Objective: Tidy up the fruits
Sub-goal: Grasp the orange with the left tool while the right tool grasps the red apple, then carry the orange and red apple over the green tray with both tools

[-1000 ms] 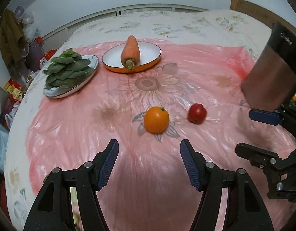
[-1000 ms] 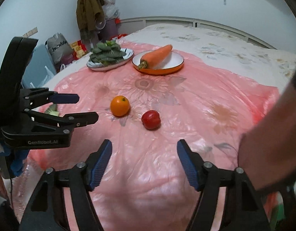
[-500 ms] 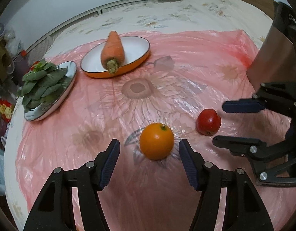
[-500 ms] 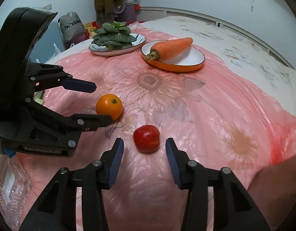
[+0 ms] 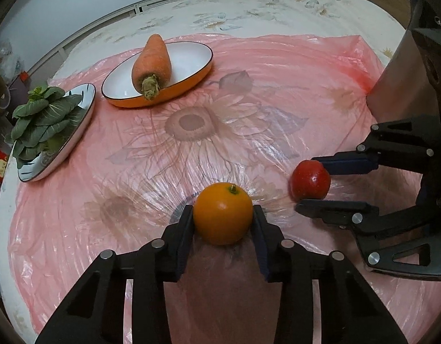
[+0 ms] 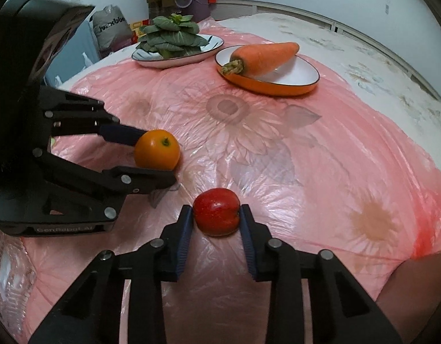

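Note:
An orange (image 5: 223, 213) and a red apple (image 6: 216, 215) lie side by side on a pink flowered plastic sheet (image 5: 249, 109). My left gripper (image 5: 223, 212) is low over the sheet. Its jaws are closing, and both blue pads touch the orange's sides. My right gripper (image 6: 216, 209) has its jaws closing too, with the pads against the apple. In the left wrist view the right gripper (image 5: 309, 183) grips the apple (image 5: 310, 179) at the right. In the right wrist view the left gripper (image 6: 154, 160) holds the orange (image 6: 157, 149) at the left.
Behind the fruit an orange-rimmed white dish (image 5: 191, 77) holds a big carrot (image 5: 151, 60). A shiny plate (image 5: 77, 126) left of it holds leafy greens (image 5: 39, 123). A clear glass dish (image 6: 8, 272) shows at the lower left, a forearm (image 6: 406, 301) at the lower right.
Both grippers moved forward and down to the fruit. The left jaws narrowed onto the orange, and the right jaws narrowed onto the apple.

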A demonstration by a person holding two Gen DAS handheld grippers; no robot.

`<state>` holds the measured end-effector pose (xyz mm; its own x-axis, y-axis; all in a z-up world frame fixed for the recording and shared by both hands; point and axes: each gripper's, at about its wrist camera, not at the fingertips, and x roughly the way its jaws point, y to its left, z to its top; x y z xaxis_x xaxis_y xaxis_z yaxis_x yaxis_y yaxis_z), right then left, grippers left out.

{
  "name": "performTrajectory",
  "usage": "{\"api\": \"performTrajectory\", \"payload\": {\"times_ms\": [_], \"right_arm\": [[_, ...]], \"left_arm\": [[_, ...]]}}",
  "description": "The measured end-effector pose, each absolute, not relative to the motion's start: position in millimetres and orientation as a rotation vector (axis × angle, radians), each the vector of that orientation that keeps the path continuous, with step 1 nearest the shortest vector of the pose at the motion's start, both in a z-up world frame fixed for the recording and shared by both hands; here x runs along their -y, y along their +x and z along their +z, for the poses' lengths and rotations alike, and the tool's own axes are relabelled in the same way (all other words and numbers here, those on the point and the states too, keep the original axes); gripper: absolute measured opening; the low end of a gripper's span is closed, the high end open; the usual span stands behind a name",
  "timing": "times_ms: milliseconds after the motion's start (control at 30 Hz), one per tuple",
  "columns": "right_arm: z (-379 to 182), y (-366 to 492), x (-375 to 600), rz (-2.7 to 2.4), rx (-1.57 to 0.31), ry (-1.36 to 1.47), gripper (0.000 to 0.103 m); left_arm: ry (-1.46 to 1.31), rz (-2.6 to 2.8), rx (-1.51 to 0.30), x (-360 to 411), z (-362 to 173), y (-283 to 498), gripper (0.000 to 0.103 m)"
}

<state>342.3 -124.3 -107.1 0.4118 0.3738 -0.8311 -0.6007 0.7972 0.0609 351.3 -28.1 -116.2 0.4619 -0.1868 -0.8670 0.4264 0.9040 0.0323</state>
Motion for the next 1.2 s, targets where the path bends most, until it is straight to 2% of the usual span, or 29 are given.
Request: {"api": "performTrajectory", "payload": {"times_ms": [633, 1200], "right_arm": [[-80.5, 319.8, 153.7, 0.561, -0.946, -0.147, 0.027], [-34.8, 213.2, 179.7, 0.539, -0.912, -0.07, 0.027]], "left_arm": [[0.114, -0.335, -1.006, -6.4, -96.0, 335.7, 0.034], [0.07, -0.246, -0.949, -41.7, -39.0, 260.3, 0.034]]}}
